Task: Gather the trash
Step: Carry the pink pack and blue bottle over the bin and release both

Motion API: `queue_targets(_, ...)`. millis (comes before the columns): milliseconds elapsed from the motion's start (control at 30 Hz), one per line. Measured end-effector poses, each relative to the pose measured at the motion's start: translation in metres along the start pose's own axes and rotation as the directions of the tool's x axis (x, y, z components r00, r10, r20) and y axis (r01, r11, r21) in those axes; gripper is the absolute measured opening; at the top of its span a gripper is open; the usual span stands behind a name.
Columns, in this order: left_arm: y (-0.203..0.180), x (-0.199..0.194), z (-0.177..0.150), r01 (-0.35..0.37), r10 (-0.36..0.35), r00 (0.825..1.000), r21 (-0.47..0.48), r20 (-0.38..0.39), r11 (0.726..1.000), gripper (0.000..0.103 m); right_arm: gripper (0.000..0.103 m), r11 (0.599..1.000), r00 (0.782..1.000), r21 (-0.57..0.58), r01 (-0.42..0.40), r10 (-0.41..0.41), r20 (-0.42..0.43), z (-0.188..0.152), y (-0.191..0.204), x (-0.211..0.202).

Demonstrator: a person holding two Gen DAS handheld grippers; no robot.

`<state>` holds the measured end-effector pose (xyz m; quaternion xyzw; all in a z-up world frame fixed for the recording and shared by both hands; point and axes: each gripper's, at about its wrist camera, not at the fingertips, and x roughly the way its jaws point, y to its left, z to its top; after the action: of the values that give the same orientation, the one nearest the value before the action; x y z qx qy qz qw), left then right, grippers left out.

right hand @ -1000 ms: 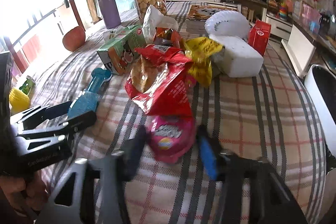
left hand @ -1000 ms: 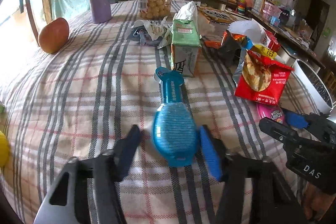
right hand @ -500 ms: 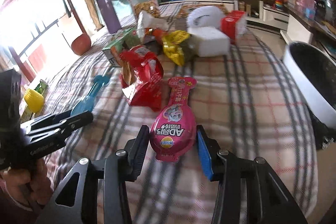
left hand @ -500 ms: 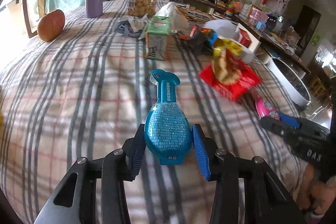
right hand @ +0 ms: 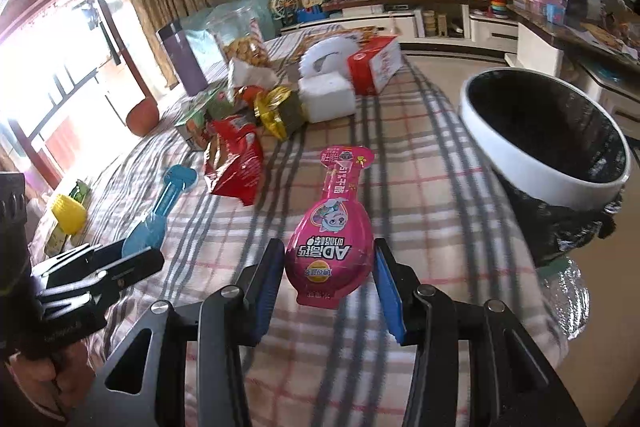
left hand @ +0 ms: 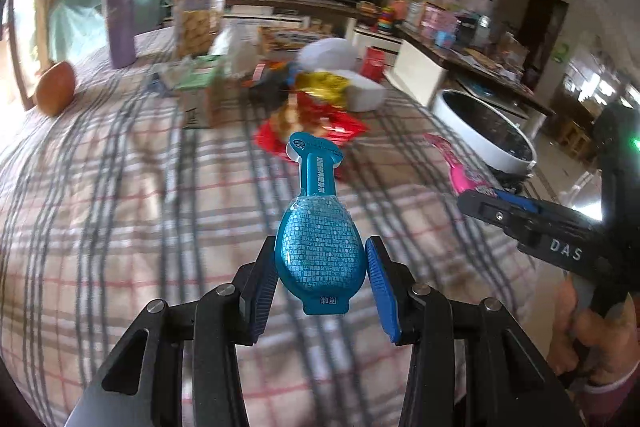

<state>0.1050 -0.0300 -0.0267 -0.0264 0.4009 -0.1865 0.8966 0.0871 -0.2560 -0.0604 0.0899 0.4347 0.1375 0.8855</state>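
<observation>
My left gripper (left hand: pixel 320 283) is shut on a blue bulb-shaped snack package (left hand: pixel 318 239) and holds it above the checked tablecloth. My right gripper (right hand: pixel 328 281) is shut on a pink bulb-shaped snack package (right hand: pixel 334 239), also lifted. In the right wrist view the left gripper (right hand: pixel 132 263) and blue package (right hand: pixel 160 211) show at the left. In the left wrist view the right gripper (left hand: pixel 492 201) and pink package (left hand: pixel 454 171) show at the right. A white bin with a black liner (right hand: pixel 480 131) stands right of the table, also in the left wrist view (left hand: pixel 452 113).
A red snack bag (right hand: pixel 236 163), yellow wrapper (right hand: pixel 276 111), green carton (right hand: pixel 200 119), white tissue box (right hand: pixel 328 95), red box (right hand: pixel 374 63), cookie jar (right hand: pixel 240 39), purple flask (right hand: pixel 180 63) and an orange fruit (right hand: pixel 142 117) lie further back on the table. A yellow object (right hand: pixel 68 215) sits at the left edge.
Both grippers closed on their packages and lifted them off the cloth. Both views have swung right, so the bin is now closer in the right wrist view.
</observation>
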Motion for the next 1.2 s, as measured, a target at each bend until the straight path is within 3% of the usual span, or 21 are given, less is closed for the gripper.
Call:
queue_targets(433,-0.055,0.038,0.03,0.058,-0.055,0.998,0.101,-0.037,0.993,0.042,0.045,0.994,0.997,0.094,0.049,-0.054,0.055,0.008,-0.058,-0.032)
queue_targets(1200,-0.119,0.114,0.096,0.12,-0.115,0.993,0.186,-0.041,0.975,0.042,0.045,0.972,0.982,0.197,0.126,-0.151,0.117,0.045,-0.143,-0.06)
